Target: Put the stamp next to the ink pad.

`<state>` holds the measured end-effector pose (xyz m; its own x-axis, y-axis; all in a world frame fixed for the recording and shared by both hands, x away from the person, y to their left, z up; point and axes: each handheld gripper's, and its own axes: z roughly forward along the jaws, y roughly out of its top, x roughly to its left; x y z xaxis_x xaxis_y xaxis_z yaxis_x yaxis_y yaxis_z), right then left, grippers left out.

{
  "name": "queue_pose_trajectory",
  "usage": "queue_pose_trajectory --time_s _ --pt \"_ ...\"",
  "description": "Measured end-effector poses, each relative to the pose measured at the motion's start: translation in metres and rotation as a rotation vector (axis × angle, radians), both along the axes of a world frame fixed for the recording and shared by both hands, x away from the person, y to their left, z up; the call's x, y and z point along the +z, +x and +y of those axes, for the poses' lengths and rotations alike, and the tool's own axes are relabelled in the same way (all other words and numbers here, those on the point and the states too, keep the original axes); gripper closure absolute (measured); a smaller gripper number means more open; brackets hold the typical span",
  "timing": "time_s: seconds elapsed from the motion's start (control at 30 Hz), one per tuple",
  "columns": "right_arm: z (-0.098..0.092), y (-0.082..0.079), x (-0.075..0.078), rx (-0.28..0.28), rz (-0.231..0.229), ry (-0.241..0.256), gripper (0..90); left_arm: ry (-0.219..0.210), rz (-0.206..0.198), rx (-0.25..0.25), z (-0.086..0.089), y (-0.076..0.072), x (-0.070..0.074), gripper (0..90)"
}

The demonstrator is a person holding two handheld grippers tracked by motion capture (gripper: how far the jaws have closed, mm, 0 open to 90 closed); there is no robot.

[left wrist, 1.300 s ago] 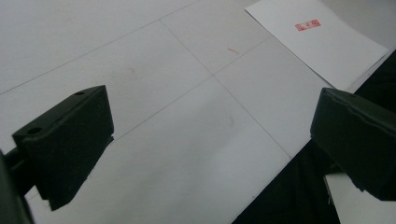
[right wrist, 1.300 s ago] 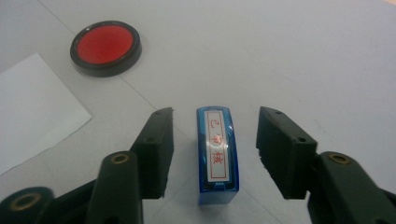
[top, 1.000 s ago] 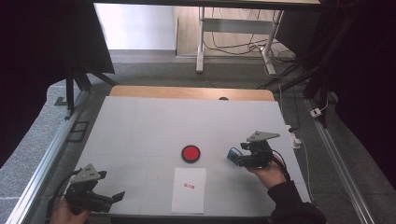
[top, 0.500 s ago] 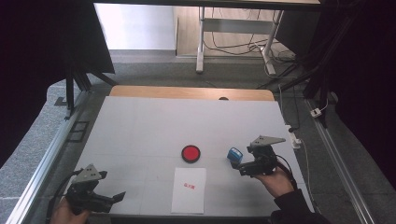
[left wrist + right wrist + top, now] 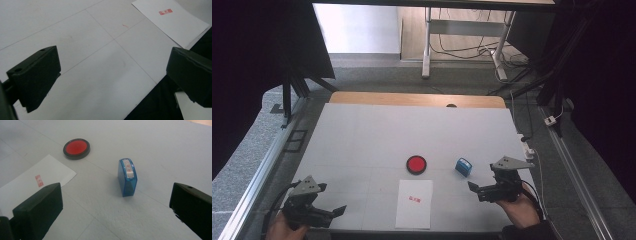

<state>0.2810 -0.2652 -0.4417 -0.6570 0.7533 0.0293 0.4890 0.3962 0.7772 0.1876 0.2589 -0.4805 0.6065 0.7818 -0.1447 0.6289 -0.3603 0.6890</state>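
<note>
The blue stamp (image 5: 127, 177) stands upright on the white surface (image 5: 362, 135), free, just in front of the right hand-held gripper (image 5: 477, 189), whose 2 jaws are wide apart and hold nothing. The round black ink pad (image 5: 76, 148) lies open beside the stamp, not touching it, with red ink inside. A sheet of paper (image 5: 414, 204) with 1 red imprint lies near the front edge. The left hand-held gripper (image 5: 334, 212) is at the front left corner, jaws apart and empty.
</note>
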Motion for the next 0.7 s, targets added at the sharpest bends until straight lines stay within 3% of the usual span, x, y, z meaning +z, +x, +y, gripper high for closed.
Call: queue_pose_trajectory --time_s 0.37,0.7 --pt "-0.023 -0.026 0.000 -0.067 0.000 0.022 0.0 -0.011 -0.001 0.008 0.001 0.000 0.000 0.0" --pt "-0.038 -0.041 -0.008 -0.119 0.034 -0.023 0.0 -0.017 0.008 0.013 0.003 0.000 0.000 0.0"
